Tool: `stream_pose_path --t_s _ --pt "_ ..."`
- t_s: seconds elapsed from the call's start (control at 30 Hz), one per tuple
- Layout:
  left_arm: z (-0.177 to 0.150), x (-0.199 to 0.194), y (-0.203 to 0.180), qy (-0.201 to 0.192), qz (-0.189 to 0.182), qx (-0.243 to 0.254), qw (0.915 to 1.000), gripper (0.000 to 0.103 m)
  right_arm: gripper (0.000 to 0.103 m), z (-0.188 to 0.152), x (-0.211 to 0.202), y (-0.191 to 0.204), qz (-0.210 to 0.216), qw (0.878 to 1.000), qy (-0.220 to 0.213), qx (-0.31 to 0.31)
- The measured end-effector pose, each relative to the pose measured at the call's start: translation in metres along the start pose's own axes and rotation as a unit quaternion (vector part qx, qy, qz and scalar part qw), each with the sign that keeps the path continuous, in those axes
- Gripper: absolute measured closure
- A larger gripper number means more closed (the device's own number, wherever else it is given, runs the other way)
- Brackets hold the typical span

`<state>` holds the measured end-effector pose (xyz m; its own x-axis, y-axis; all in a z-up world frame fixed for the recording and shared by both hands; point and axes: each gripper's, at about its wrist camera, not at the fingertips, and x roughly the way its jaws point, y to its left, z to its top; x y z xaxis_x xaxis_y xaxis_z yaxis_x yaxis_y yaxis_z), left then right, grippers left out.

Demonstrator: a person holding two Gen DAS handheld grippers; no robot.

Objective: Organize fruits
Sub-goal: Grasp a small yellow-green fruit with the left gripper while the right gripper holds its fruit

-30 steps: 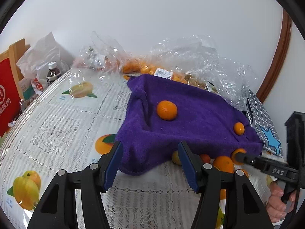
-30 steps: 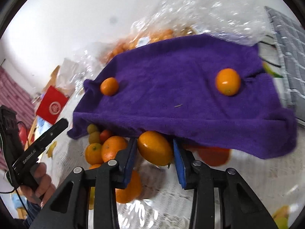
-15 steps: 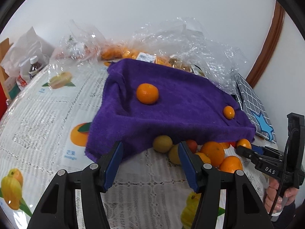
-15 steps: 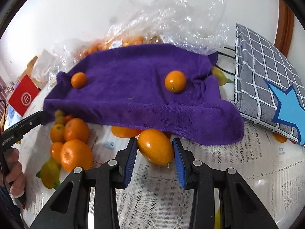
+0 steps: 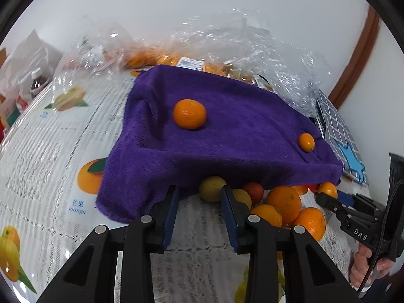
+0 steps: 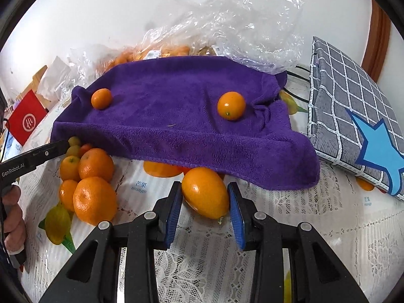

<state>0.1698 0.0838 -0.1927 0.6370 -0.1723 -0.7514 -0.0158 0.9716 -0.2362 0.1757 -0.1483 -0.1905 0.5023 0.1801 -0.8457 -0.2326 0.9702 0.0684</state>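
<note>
left wrist: low, close, faces purple towel [image 5: 227, 136] | right wrist: same towel, opposite side

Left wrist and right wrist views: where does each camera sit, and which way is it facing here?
Left wrist: sits behind the left gripper, looking forward at the purple towel from its left front corner; its open, empty jaws show, plus the right gripper and hand at far right.
Right wrist: sits behind the right gripper, facing the towel's front edge; its jaws grip an oval orange fruit; the left gripper's finger enters at left.
Shared: the towel, two fruits on it, the loose orange pile, the checked cushion.
</note>
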Motion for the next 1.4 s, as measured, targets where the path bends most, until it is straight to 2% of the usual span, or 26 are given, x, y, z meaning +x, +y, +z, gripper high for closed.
stream_pose_path --t_s 0.2,0.47,0.57,0.6,0.67,0.9,1.13,1.4 --pt "0.005 0.007 -0.005 0.007 -0.006 0.005 0.9999 0.068 0.067 0.001 0.000 -0.001 0.002 1.000 0.000 0.001" --pt "0.007 0.014 -0.010 0.016 0.007 0.011 0.9998 0.064 0.067 0.001 0.001 -0.001 0.000 1.000 0.001 0.000" --pt "0.007 0.014 -0.011 0.017 0.005 0.014 0.9997 0.069 0.067 0.001 0.001 -0.002 0.002 1.000 0.001 0.001" --pt "0.006 0.015 -0.011 0.020 -0.004 0.013 0.9997 0.080 0.067 0.001 0.001 -0.002 0.004 1.000 0.001 0.002" --pt "0.006 0.016 -0.012 0.024 -0.011 0.015 0.9995 0.080 0.067 0.000 0.001 -0.004 0.008 1.000 -0.001 0.005" --pt "0.004 0.002 -0.010 -0.010 -0.020 0.012 0.9997 0.080 0.067 0.000 -0.003 -0.006 0.015 1.000 -0.012 0.014" --pt "0.005 -0.013 -0.006 -0.052 -0.019 0.006 0.9985 0.080 0.067 -0.001 -0.015 -0.003 0.029 0.999 -0.042 0.009" --pt "0.009 -0.021 0.000 -0.076 -0.023 -0.007 0.9969 0.080 0.067 -0.003 -0.026 0.001 0.045 0.997 -0.068 0.004"
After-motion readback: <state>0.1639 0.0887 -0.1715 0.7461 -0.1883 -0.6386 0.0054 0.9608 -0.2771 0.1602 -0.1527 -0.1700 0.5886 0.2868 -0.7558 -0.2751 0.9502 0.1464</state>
